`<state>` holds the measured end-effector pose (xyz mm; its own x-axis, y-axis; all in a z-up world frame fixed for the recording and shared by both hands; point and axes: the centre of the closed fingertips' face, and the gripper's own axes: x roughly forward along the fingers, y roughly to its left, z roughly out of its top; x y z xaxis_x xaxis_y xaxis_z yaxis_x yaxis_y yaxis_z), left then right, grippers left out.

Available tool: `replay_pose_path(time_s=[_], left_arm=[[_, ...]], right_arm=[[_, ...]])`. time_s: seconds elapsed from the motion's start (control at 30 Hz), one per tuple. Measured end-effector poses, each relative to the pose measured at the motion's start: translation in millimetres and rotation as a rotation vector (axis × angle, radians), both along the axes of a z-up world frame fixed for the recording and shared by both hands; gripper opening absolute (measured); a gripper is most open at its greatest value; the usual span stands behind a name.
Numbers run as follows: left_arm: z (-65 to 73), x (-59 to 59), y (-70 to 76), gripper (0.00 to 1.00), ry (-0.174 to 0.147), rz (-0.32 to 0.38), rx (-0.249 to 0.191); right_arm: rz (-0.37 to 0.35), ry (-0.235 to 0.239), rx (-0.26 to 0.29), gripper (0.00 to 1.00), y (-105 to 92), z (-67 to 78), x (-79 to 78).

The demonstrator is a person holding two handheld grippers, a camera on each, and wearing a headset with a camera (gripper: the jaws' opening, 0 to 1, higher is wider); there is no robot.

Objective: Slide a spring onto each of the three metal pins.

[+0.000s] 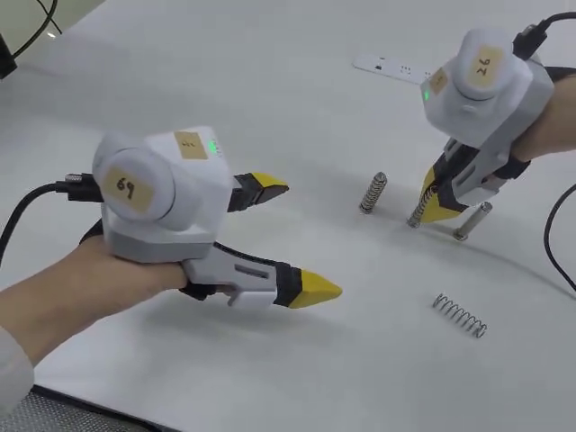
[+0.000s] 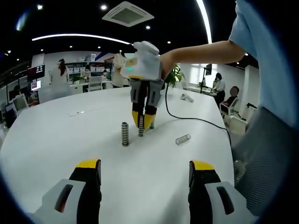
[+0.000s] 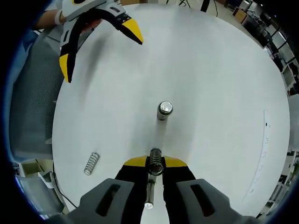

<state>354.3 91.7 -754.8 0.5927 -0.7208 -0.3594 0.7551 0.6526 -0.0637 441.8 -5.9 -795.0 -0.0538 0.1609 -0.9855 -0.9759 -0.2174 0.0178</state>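
Yellow tips of the right gripper [image 3: 155, 162] squeeze an upright spring [image 3: 155, 169], far right on the white counter [image 1: 270, 72]. The left gripper [image 1: 297, 237] hangs wide open, near left. A loose spring [image 1: 459, 315] lies near right.

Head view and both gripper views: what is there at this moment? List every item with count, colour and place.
table: one, white, under everything.
pin with spring fitted: one, silver, upright, left of the right gripper's tips.
held spring: one, silver, upright between the right gripper's tips; whether a pin sits inside cannot be told.
bare pin: one, silver, standing just right of those tips.
loose spring: one, silver, lying flat, nearer the person.
white strip: one, far side of the table, possibly a power strip.
cable: black, at the right edge.
left gripper: white with yellow tips, open, empty.
right gripper: same colours, shut on the held spring.
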Motion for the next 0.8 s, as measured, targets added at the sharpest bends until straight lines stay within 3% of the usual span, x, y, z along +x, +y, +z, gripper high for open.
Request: replay_pose_path(time_s=[0.8], left_arm=[[-1.5, -2.2, -1.2, 0.73, 0.008, -0.004, 0.003]], right_arm=[[-0.006, -0.004, -0.001, 0.09, 1.9, -8.6, 2.1]])
